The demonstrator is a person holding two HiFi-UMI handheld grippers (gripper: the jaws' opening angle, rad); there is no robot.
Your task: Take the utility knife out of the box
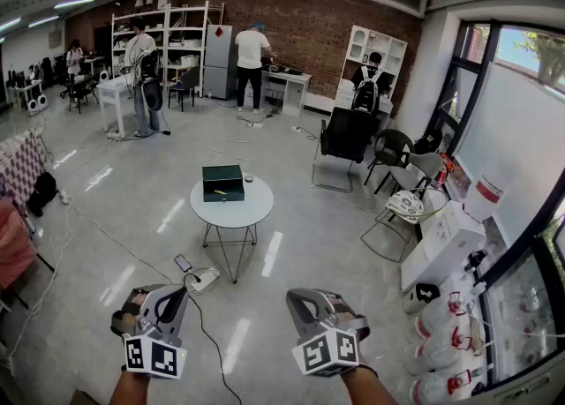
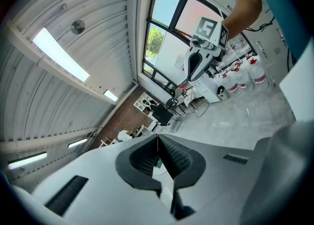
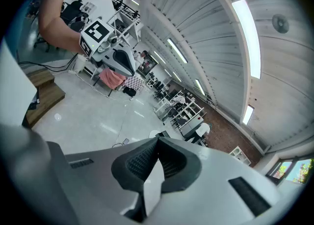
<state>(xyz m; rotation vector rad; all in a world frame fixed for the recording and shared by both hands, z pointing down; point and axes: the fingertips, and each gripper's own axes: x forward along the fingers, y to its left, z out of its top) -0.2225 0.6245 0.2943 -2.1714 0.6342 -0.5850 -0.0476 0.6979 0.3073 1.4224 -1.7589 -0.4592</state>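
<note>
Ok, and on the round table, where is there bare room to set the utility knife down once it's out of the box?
On the round table, the near half, between the dark green box and the front rim, is bare, as is the right edge by a small dark object. The box fills the back left.

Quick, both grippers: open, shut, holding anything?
Left gripper: shut, nothing between its jaws.
Right gripper: shut, nothing between its jaws.
</note>
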